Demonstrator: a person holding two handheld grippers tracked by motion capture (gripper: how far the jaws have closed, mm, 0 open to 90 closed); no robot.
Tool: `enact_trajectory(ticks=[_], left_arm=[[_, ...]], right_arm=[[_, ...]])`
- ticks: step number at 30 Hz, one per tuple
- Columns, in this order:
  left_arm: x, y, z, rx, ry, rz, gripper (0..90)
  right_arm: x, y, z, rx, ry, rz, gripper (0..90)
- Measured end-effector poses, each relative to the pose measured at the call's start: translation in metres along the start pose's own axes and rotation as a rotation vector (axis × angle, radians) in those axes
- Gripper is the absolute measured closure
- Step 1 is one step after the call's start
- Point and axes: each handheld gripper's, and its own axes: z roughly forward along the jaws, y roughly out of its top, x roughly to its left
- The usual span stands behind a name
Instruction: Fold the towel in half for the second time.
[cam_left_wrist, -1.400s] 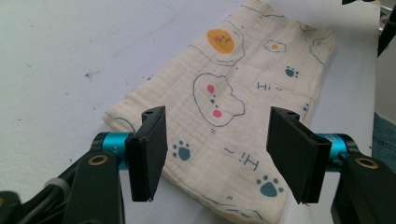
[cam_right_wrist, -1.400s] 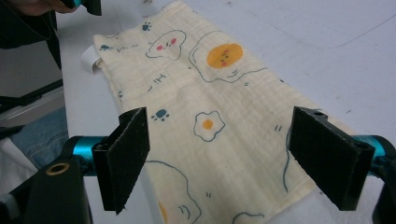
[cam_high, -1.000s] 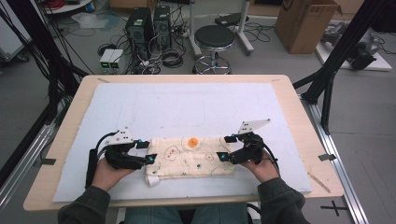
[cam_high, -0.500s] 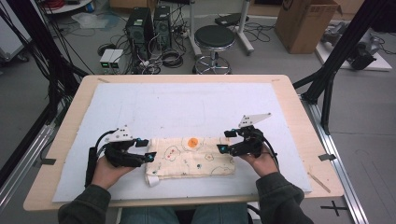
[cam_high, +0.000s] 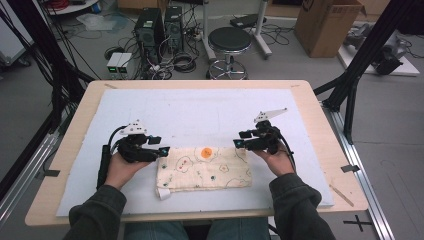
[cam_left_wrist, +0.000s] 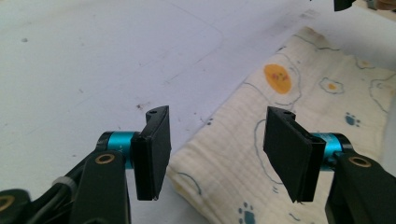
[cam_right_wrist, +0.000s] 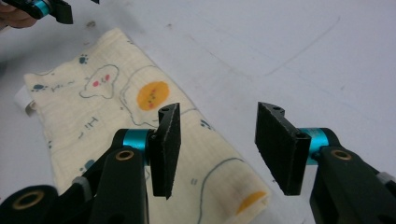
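A folded cloth (cam_high: 204, 168) lies flat on the white surface (cam_high: 200, 112), near the person's edge; the left claw (cam_high: 165, 150) hovers at its left end, jaws wide and holding nothing. The right claw (cam_high: 239, 144) hangs over the cloth's right end; its jaws also stand wide and empty.

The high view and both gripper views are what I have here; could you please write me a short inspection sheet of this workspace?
Surface: wooden table under a white mat, faintly marked.
Job's things: folded cream cloth with egg and paw prints, flat on the mat; white tag at its near left corner.
Clutter: nothing seen on the mat.
Grippers: left gripper and right gripper open, at the cloth's far corners.
Cables: black cable beside the left hand.
Surroundings: black stool, cardboard box, computer towers.
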Motion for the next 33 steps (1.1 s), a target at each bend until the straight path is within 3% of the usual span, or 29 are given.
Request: enact_trajectory(ticks=[2, 4, 13, 22, 28, 33], left_arm=[[0.004, 0.000, 0.004, 0.016, 0.012, -0.005, 41.8], [0.006, -0.001, 0.007, 0.026, 0.014, -0.009, 49.1], [0.016, -0.006, 0.017, 0.089, 0.022, -0.054, 50.0], [0.020, -0.011, 0.027, 0.187, 0.012, -0.056, 53.4], [0.024, -0.012, 0.027, 0.182, 0.021, -0.093, 55.9], [0.026, -0.013, 0.030, 0.184, 0.017, -0.093, 58.6]], right_arm=[[-0.005, -0.001, 0.003, 0.016, 0.004, 0.017, 54.2], [-0.009, -0.003, 0.005, 0.029, 0.027, 0.027, 56.9], [-0.022, -0.012, 0.010, 0.084, 0.025, 0.085, 60.5], [-0.026, -0.017, 0.019, 0.156, 0.021, 0.086, 61.8], [-0.026, -0.017, 0.024, 0.199, 0.003, 0.076, 66.4], [-0.027, -0.018, 0.026, 0.212, 0.000, 0.078, 67.7]])
